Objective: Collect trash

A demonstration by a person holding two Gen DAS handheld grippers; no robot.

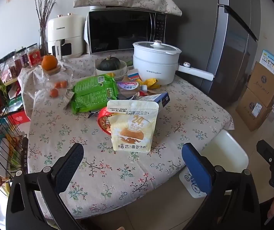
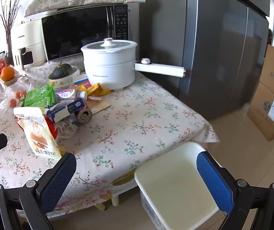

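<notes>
A heap of trash lies mid-table on the floral cloth: a cream bread-ball pouch (image 1: 134,126) (image 2: 39,134), a red wrapper (image 1: 103,121), a green snack bag (image 1: 93,94) (image 2: 40,95), a blue box (image 1: 156,98) (image 2: 68,108), a plastic bottle (image 1: 131,88) (image 2: 69,94), a can (image 2: 84,115), crumpled tissue (image 2: 67,127) and banana peel (image 1: 151,82) (image 2: 95,90). A white bin (image 2: 177,187) (image 1: 227,151) stands on the floor by the table's corner. My left gripper (image 1: 133,164) hangs open just short of the pouch. My right gripper (image 2: 137,176) is open above the bin's near rim, holding nothing.
At the back stand a white electric pot (image 1: 156,61) (image 2: 110,65), a microwave (image 1: 125,30), an air fryer (image 1: 65,36), a bowl with a squash (image 1: 111,67), and a glass jar with oranges (image 1: 57,80). A wire rack (image 1: 4,143) is at left; a fridge (image 2: 213,48) and cardboard boxes (image 2: 273,95) at right.
</notes>
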